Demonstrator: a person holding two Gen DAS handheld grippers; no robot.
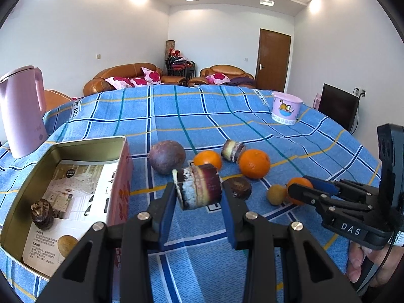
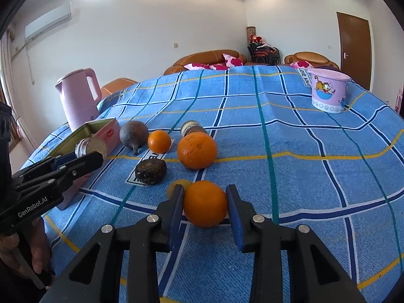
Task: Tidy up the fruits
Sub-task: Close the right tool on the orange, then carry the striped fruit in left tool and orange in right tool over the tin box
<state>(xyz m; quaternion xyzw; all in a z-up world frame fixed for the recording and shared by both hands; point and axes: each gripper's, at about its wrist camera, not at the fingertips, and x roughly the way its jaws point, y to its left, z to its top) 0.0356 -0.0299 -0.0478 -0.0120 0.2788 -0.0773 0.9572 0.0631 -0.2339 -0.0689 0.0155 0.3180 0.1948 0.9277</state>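
The left tongs [image 1: 198, 197] are clamped on a short cut piece of cane [image 1: 199, 188], purple-skinned with a pale band, and hold it clear of the blue checked cloth [image 1: 252, 116] on the worktop, just right of the open tin [image 1: 75, 149]. One dark, knobbly fruit [image 1: 41, 213] stands in the tin on a printed leaflet [image 1: 75, 192].

The right tongs [image 2: 204, 202] are spread wide around an orange [image 2: 205, 203] that sits on the cloth; the left pad looks to be against it, while a sliver of gap shows on the right, so it is not gripped. A small yellow fruit [image 2: 179, 184] lies just behind the left pad.

Further back on the cloth lie a flat dark fruit [image 2: 150, 171], a bigger orange [image 2: 197, 150], a small orange [image 2: 159, 141], a round purple fruit [image 2: 133, 134] and a second cane piece [image 2: 192, 127] lying on its side behind the big orange. All sit near one another between the tin and the middle of the worktop.

A pink kettle [image 1: 22, 111] stands behind the tin, and a pink bucket [image 1: 286, 107] sits well apart at the far right.
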